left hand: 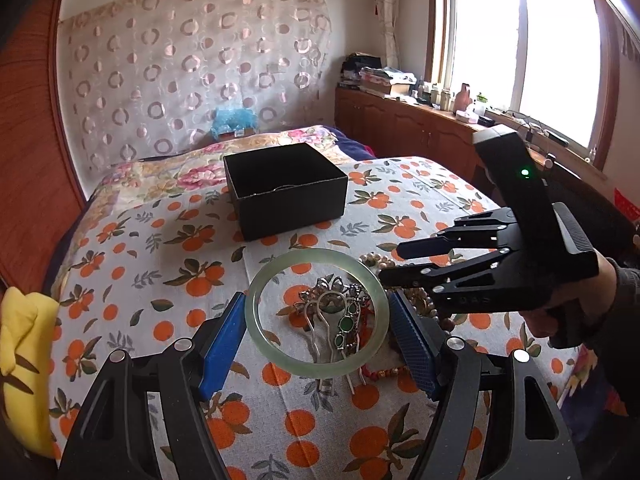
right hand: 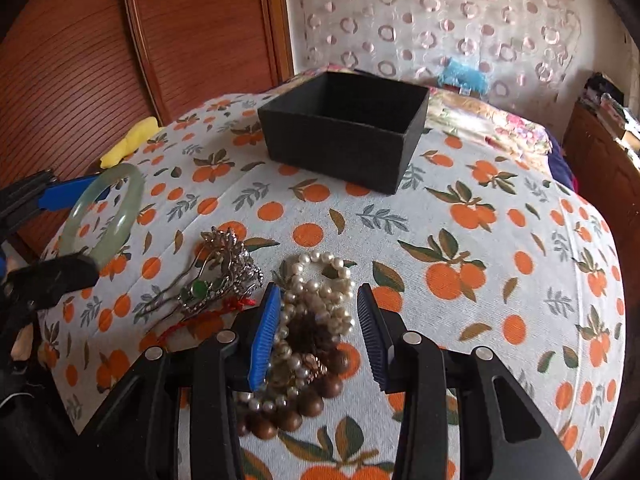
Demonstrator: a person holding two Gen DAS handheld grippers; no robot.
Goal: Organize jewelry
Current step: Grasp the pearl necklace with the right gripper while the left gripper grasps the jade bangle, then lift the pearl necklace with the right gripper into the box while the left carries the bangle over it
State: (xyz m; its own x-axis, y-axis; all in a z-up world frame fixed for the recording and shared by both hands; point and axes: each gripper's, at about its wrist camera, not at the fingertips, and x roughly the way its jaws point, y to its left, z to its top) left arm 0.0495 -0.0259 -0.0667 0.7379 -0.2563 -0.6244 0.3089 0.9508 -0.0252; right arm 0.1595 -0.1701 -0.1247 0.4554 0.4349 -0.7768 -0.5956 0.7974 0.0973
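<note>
the left gripper [left hand: 318, 322] clamps a pale green bangle [left hand: 316, 312] between its blue pads, lifted above the bedspread [left hand: 400, 208]. the right gripper [right hand: 316, 332] hangs half open over a heap of pearls [right hand: 316, 300] and brown beads [right hand: 296, 412], gripping nothing. a hairpin [right hand: 216, 280] lies beside them; the black box [right hand: 340, 136] stands further back, open.

Daylight from window [left hand: 520, 52], blown out white w/ glare. Soft shadow left of box [left hand: 286, 190]. Both views sharp mid-frame; fisheye bends edges, corners dark.
</note>
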